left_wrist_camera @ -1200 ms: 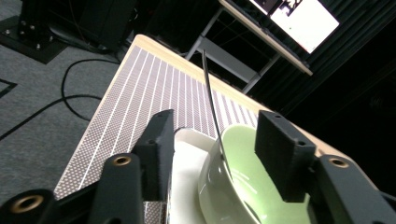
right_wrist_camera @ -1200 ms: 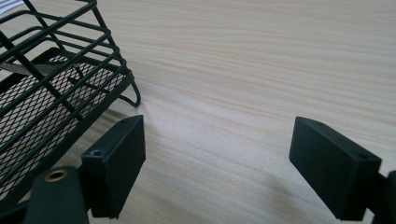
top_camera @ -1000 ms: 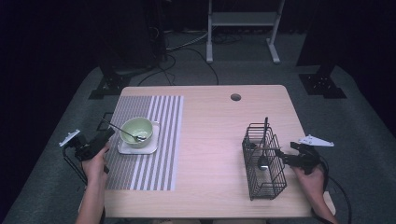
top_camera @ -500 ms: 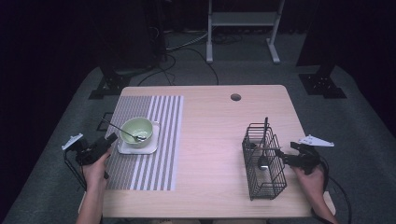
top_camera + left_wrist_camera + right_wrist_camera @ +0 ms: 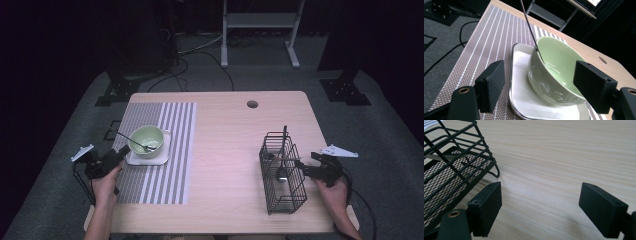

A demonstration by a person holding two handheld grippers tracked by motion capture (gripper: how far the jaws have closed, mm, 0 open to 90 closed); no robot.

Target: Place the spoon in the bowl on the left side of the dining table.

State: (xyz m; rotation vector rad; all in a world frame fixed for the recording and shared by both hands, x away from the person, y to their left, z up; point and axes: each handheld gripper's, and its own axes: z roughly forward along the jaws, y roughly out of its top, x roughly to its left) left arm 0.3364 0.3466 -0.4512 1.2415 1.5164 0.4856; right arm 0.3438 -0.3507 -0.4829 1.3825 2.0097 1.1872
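Your left tongs [image 5: 539, 82] have just been opening and stand spread, nothing pinched, the bowl [image 5: 556, 70] just ahead between the pads. Bowl: pale green, glossy, on a white plate [image 5: 524, 100] atop the striped mat [image 5: 160, 150] near the table's [image 5: 225, 130] left edge; a spoon [image 5: 131, 139] leans inside. Bare wood lies mid-table. Your right tongs [image 5: 540, 207] are spread too, low beside the basket [image 5: 282, 172].

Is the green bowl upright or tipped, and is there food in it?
Upright. The green bowl sits level on the white plate, with only a spoon leaning inside; no food shows.
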